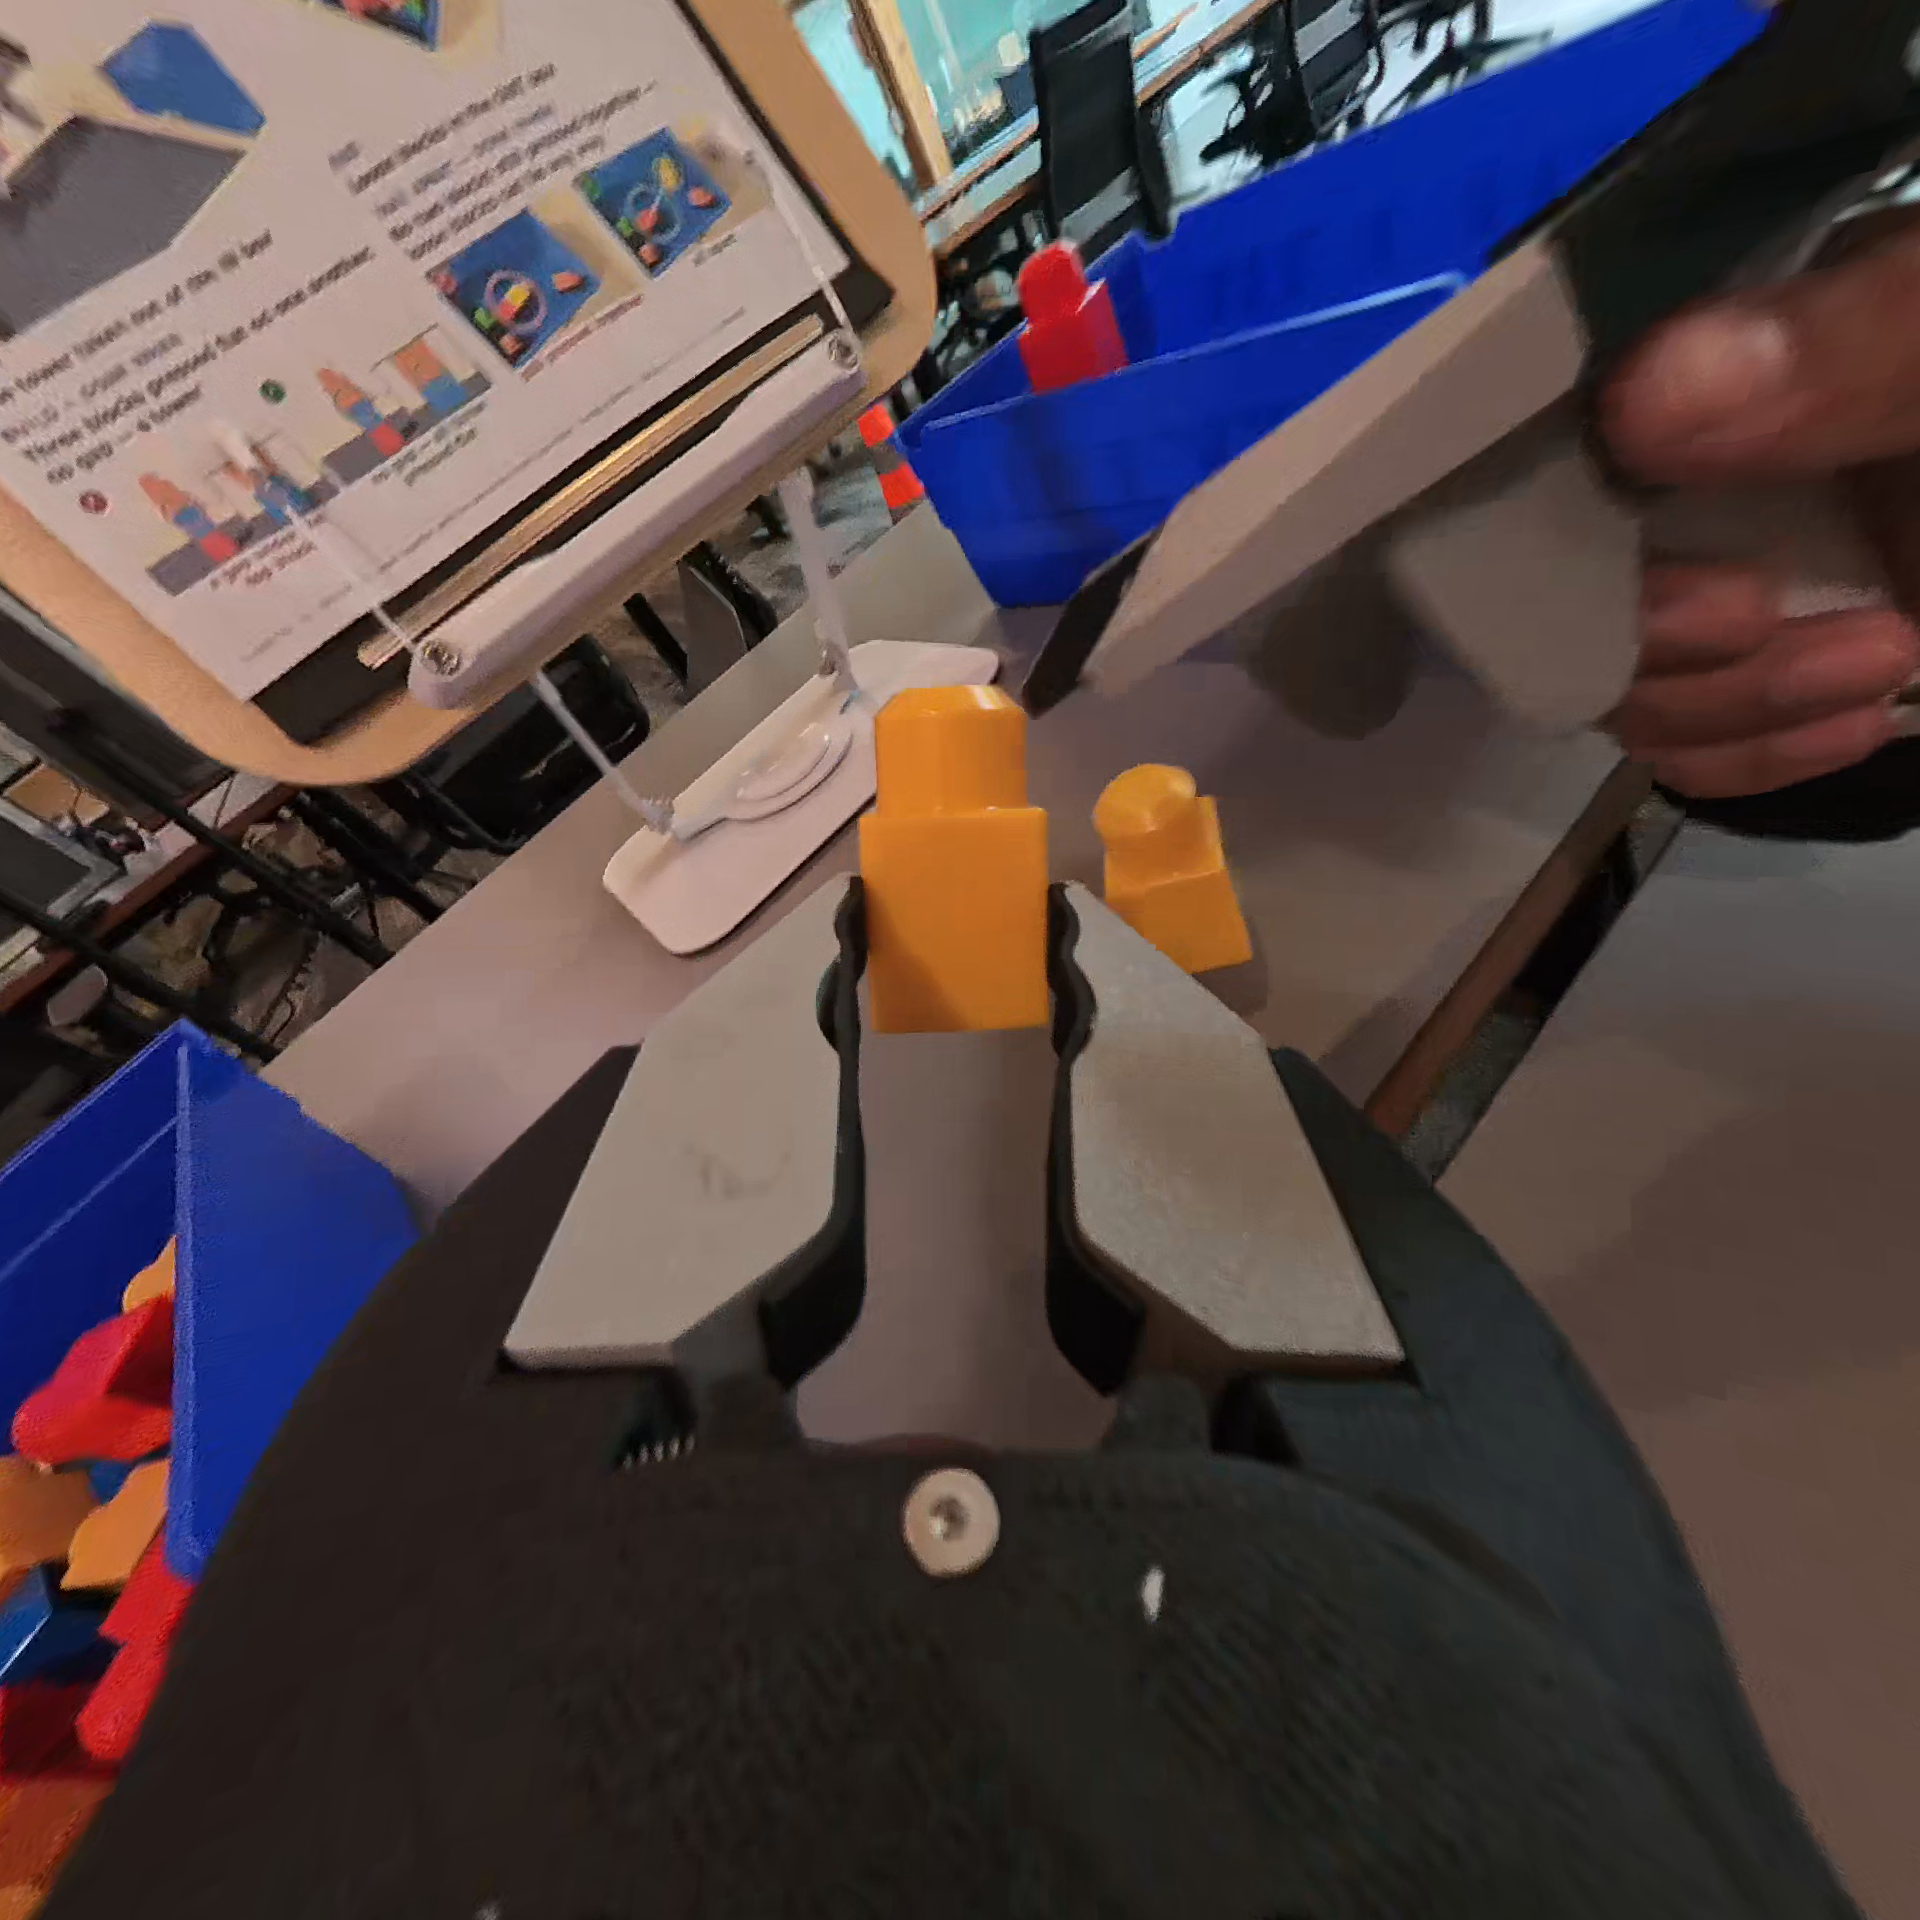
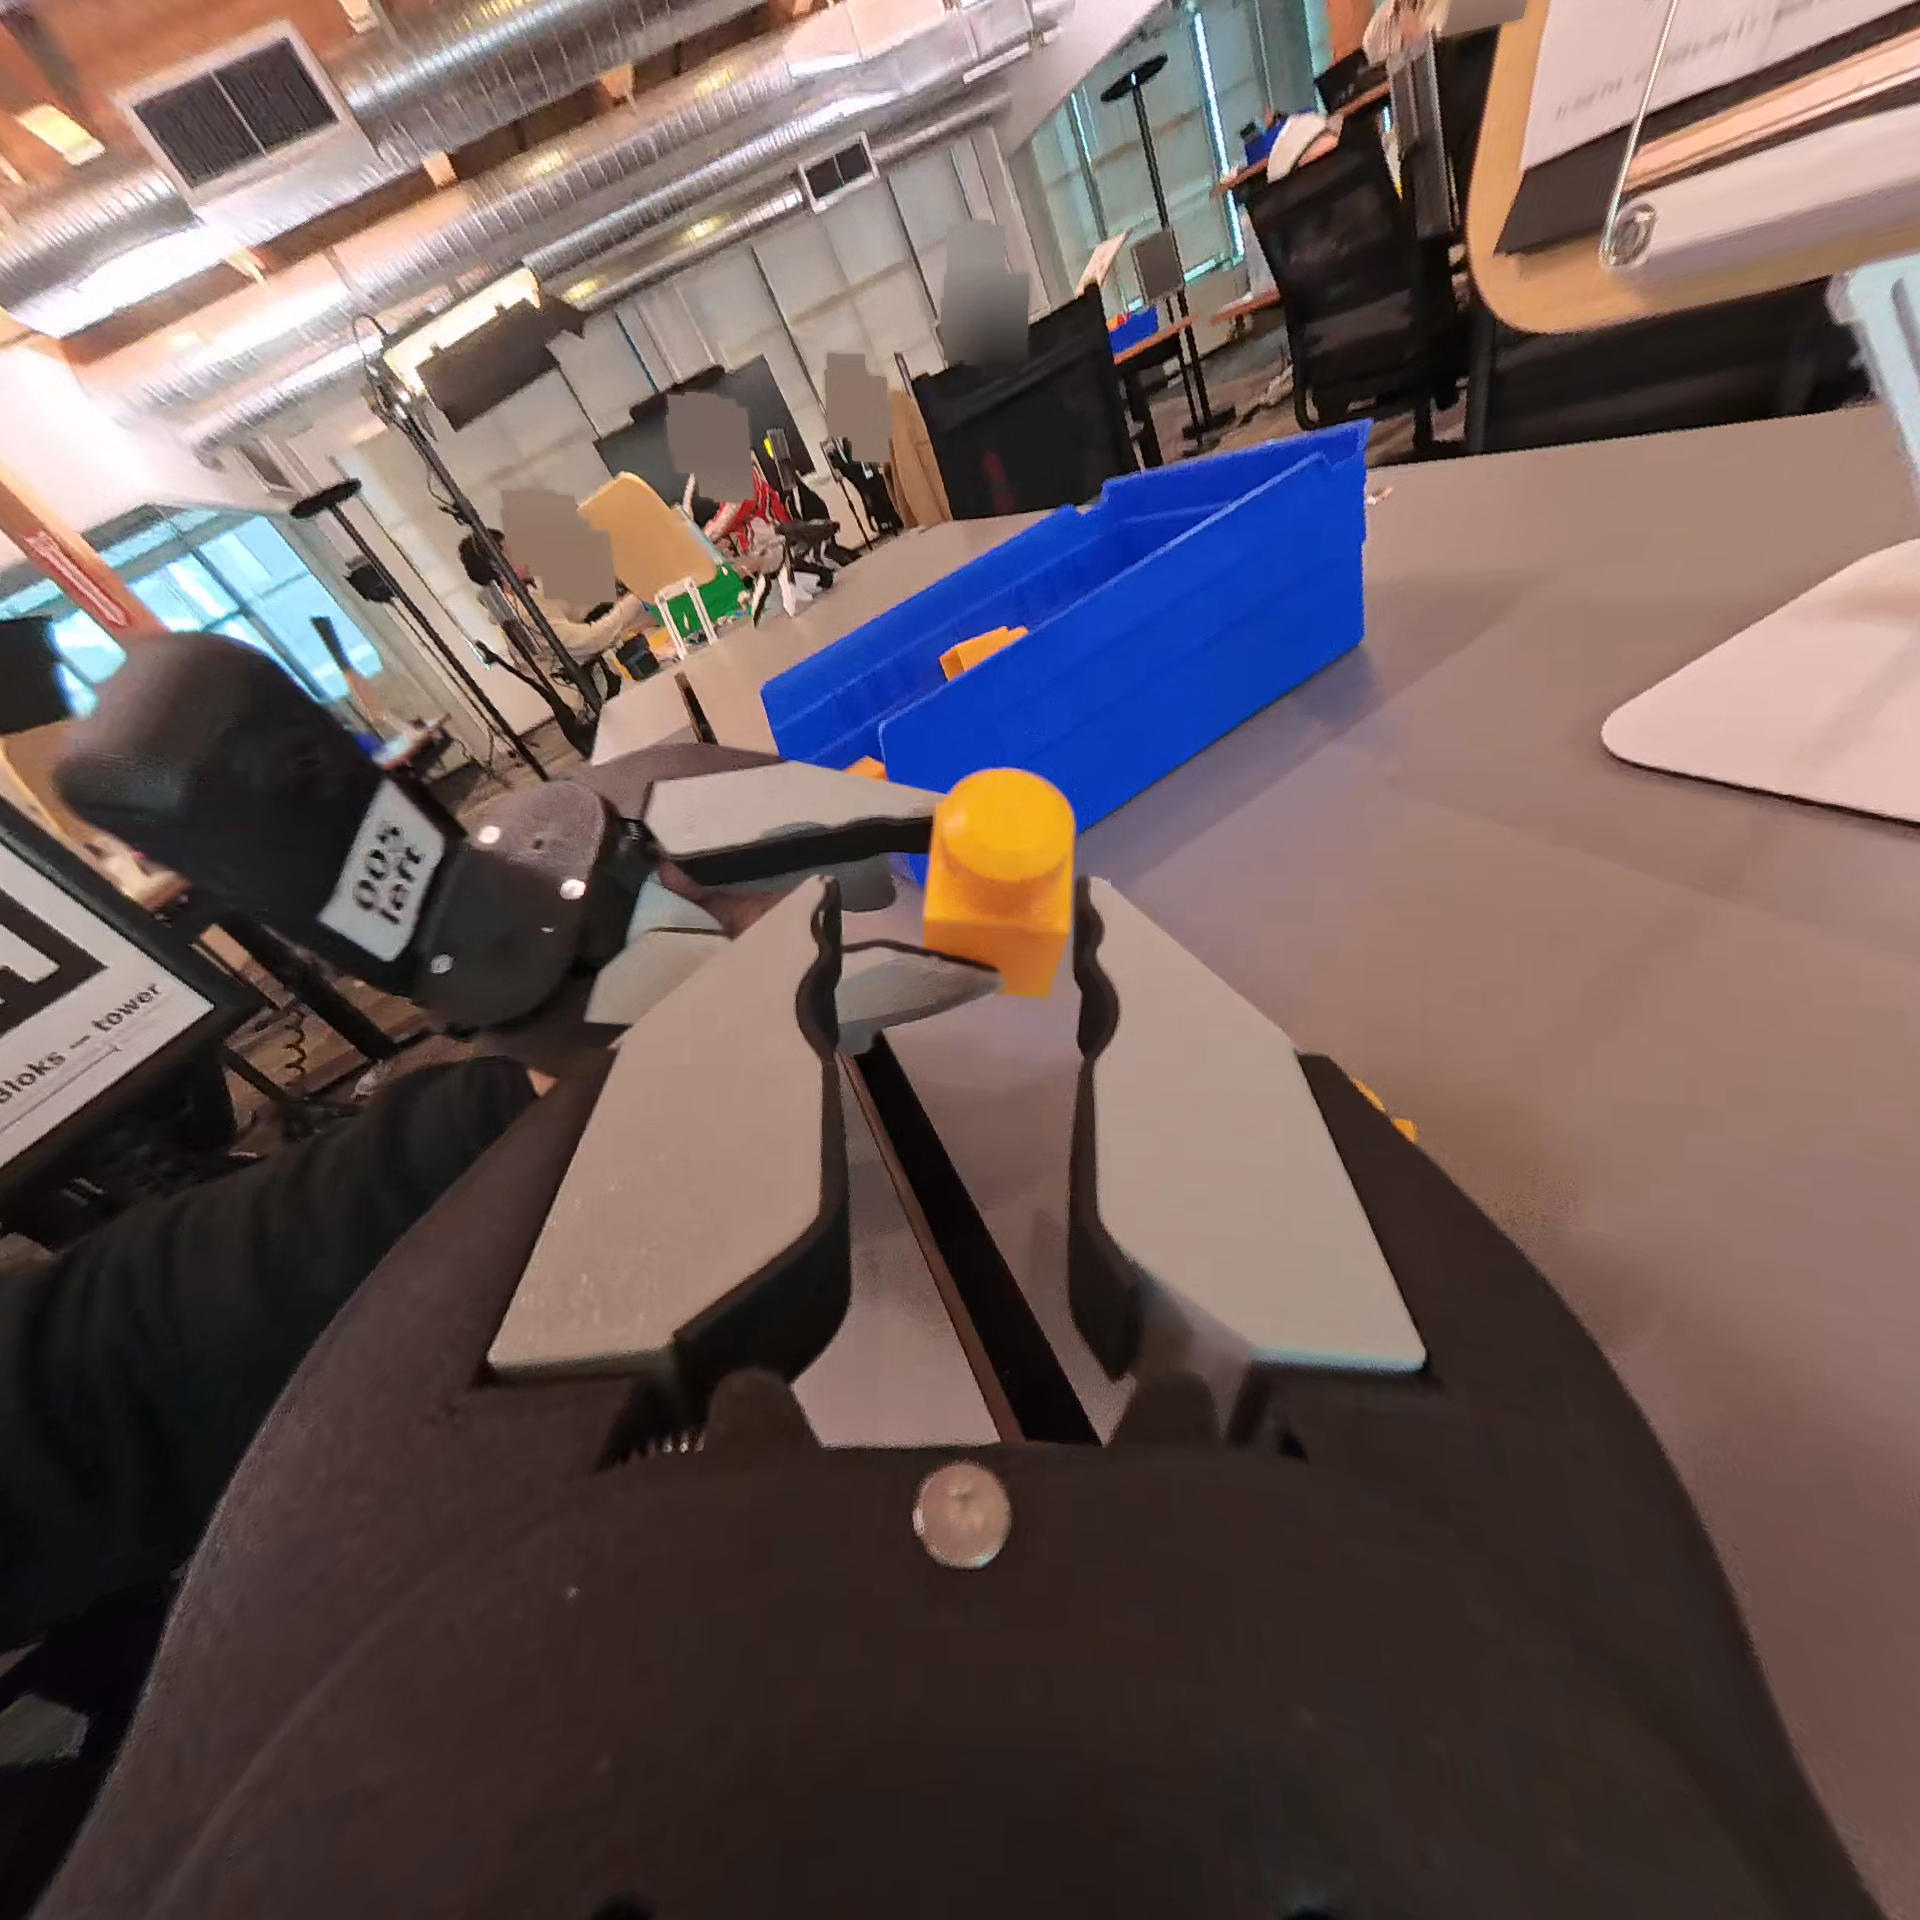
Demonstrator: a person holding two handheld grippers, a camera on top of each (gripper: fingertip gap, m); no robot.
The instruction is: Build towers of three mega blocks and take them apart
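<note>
My left gripper (image 1: pixel 956 935) is shut on an upright orange block (image 1: pixel 954 894), gripped by its lower sides close over the grey table (image 1: pixel 623 987). A second orange block (image 1: pixel 1174 883) stands on the table just to its right. In the right wrist view the same held block (image 2: pixel 997 894) sits between my left gripper's fingers (image 2: pixel 790 821), which reach in from the left. My right gripper (image 2: pixel 956 935) is open and empty, its tips on either side of that block, not touching it. Its blurred finger (image 1: pixel 1299 499) shows above the blocks in the left wrist view.
A blue bin (image 1: pixel 1091 478) at the back holds a red block (image 1: pixel 1065 322). Another blue bin (image 1: pixel 281 1247) at the lower left holds several blocks. An instruction sheet stands on a white stand (image 1: pixel 748 831). A gap between two table tops (image 2: pixel 956 1247) runs under my right gripper. Both grippers' tips are close together, under 4 cm apart.
</note>
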